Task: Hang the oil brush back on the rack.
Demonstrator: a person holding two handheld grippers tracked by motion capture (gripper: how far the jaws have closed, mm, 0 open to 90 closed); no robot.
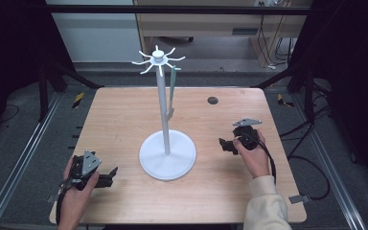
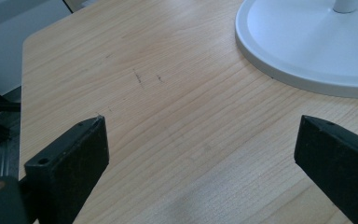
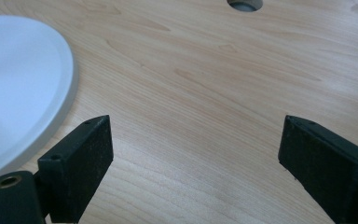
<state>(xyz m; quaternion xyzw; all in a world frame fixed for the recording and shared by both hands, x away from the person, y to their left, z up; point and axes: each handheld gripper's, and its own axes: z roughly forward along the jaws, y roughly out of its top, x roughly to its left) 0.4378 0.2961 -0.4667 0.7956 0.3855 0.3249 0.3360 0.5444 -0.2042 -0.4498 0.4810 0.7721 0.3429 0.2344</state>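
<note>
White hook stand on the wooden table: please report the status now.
Left tool open, empty, low beside the white hook stand. Right tool open, empty, on its other side. Green utensil hangs from one hook. Nothing between tools and stand.

A lab or test room is shown. A bare wooden table (image 1: 124, 124) is set inside a black metal frame (image 1: 172, 9), with cables (image 1: 316, 163) lying on the grey floor at the right and a desk (image 1: 196, 24) at the top.

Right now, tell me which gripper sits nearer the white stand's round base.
Left. The left gripper lies just left of the round white base; the right gripper rests slightly farther off, on its right.
</note>
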